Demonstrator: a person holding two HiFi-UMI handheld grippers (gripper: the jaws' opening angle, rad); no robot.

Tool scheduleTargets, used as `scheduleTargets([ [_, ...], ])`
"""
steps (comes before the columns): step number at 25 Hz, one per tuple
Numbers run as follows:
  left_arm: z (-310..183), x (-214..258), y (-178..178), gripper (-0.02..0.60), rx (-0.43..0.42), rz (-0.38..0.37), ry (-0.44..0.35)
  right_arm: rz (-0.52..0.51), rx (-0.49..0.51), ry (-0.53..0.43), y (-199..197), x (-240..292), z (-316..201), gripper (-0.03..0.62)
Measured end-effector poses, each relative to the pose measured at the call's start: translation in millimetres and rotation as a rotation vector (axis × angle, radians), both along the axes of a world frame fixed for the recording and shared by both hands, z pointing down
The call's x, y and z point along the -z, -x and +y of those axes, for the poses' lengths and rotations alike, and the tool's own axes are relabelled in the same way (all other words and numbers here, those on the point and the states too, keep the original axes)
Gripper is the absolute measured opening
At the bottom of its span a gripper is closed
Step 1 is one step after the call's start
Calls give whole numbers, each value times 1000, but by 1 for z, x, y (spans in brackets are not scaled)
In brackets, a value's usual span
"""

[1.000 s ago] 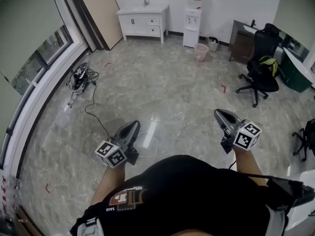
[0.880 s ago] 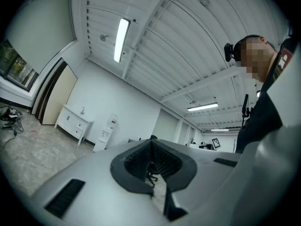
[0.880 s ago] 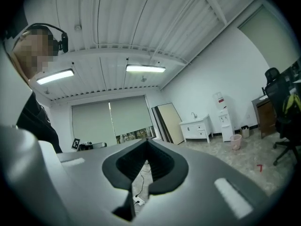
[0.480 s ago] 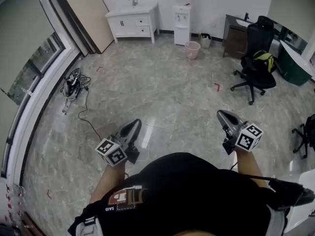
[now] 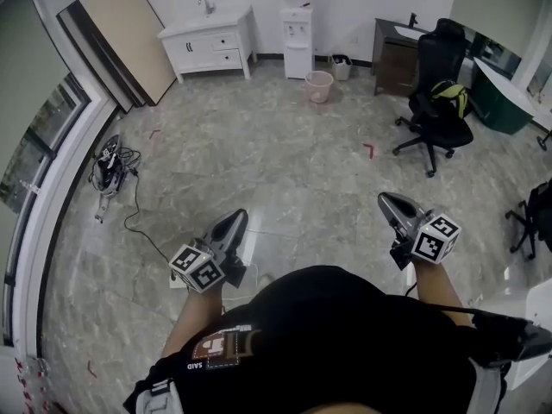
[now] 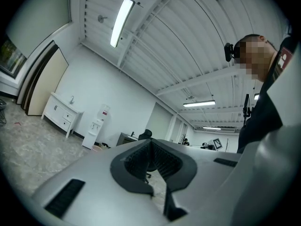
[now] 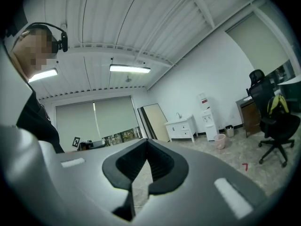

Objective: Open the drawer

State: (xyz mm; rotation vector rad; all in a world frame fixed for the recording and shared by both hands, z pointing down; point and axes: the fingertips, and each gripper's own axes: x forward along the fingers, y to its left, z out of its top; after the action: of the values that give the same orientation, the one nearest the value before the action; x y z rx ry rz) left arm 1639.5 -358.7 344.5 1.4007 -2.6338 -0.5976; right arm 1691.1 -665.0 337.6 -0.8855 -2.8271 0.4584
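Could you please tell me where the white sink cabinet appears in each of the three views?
Head view: cabinet at the top, left of centre, against the far wall.
Left gripper view: cabinet at the far left, at mid height.
Right gripper view: cabinet right of centre, just above the jaws.
Shared landmark: the water dispenser stands just right of it in every view.

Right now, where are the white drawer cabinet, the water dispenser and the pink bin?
white drawer cabinet [image 5: 210,48]: head view, cabinet front.
water dispenser [image 5: 297,41]: head view, white body.
pink bin [image 5: 319,86]: head view, outer wall.
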Motion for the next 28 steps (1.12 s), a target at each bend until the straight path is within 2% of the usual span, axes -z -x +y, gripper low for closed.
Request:
scheduleTargets([
  [3, 9, 2, 41, 0, -51, -2, -27, -5, -53, -5, 28, 11, 10, 2],
  [7, 29, 25, 95, 0, -93, -48, -24, -24, -74, -33, 73, 29, 42, 2],
  [11, 78, 36, 148, 0, -75, -59, -17, -42, -66, -41, 129, 42, 87, 2],
  [15, 141, 26, 188, 0, -39, -54, -23, -52, -48, -39, 180, 44, 138, 2],
  [22, 212, 26, 233, 0, 38, -51, -14, -38, 47, -44, 252, 38, 215, 2],
  [28, 259, 4, 248, 0, 130, -12, -13, -17, 122, -27, 305, 30, 250, 2],
])
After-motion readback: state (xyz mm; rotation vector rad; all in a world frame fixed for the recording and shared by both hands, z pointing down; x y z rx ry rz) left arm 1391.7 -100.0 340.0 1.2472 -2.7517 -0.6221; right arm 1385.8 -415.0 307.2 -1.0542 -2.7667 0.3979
